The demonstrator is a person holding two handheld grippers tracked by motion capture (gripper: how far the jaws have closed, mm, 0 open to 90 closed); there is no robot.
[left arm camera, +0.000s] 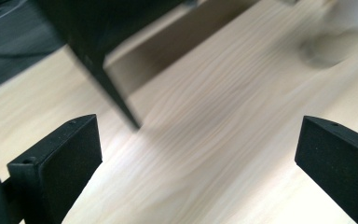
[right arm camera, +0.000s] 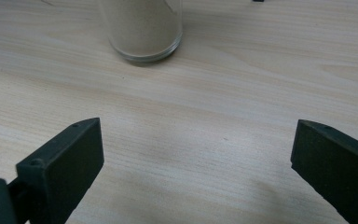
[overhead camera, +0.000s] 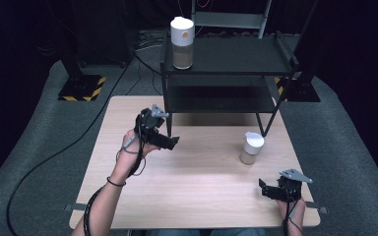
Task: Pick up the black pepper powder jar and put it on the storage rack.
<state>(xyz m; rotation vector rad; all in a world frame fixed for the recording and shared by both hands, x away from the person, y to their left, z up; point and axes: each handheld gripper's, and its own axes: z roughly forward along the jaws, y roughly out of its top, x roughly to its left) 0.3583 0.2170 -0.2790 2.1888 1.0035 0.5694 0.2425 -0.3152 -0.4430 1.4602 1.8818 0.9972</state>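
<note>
L gripper held above the desk, left of centre, jaws wide open w/ nothing between them. In the left gripper view it looks past the shelf rack's front leg toward a blurred jar at top right.

R gripper low near the desk's front right corner, jaws also spread wide, empty. Small jar w/ white lid and tan powder stands upright on the desk, near the R gripper and beyond it, just in front of the rack's right leg. Right gripper view: jar base ahead of the jaws, not touching.

Bigger jar, same type, upright on the rack's top shelf, left end.
</note>
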